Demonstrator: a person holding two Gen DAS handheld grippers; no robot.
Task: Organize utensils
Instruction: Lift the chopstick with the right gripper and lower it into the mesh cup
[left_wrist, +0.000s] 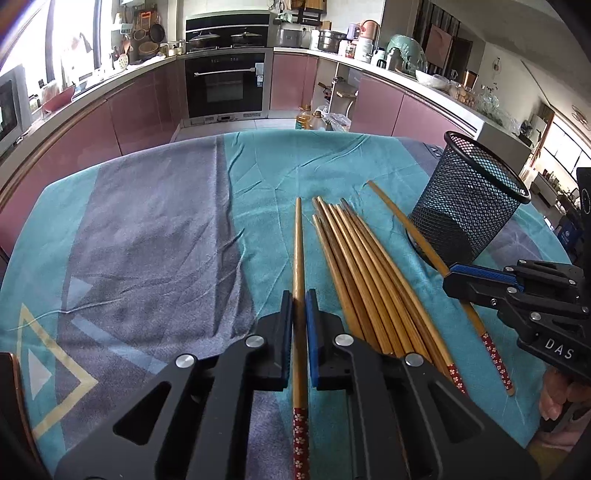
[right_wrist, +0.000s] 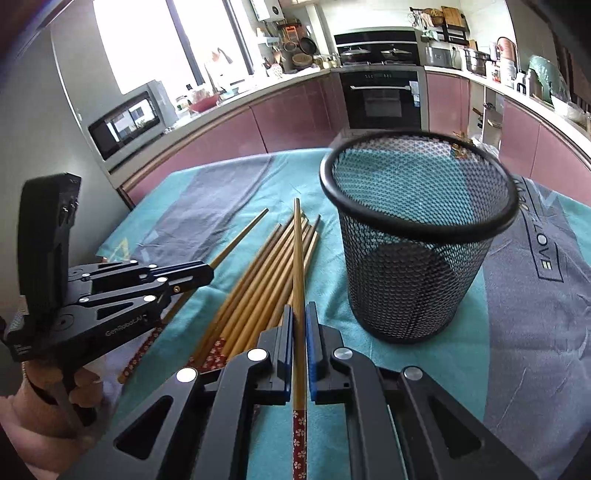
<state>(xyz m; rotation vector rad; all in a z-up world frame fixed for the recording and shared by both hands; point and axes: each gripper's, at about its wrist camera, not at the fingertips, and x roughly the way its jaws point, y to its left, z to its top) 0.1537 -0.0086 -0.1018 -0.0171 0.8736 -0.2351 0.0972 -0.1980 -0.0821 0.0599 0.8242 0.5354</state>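
Each gripper is clamped on one wooden chopstick with a red flowered end, the left gripper (left_wrist: 299, 321) on the left chopstick (left_wrist: 298, 251), the right gripper (right_wrist: 300, 332) on the right chopstick (right_wrist: 297, 258) beside the pile (left_wrist: 369, 280) and mesh cup (right_wrist: 417, 258).

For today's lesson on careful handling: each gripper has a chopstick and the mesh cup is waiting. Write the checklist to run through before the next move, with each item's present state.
1. Left gripper shut on left chopstick: ok.
2. Right gripper shut on right chopstick: ok.
3. Mesh cup upright: ok.
4. Cup mouth unobstructed: ok.
5. Chopsticks lifted off the tablecloth: cannot tell.
6. Chopstick pile still to be collected: not ok.
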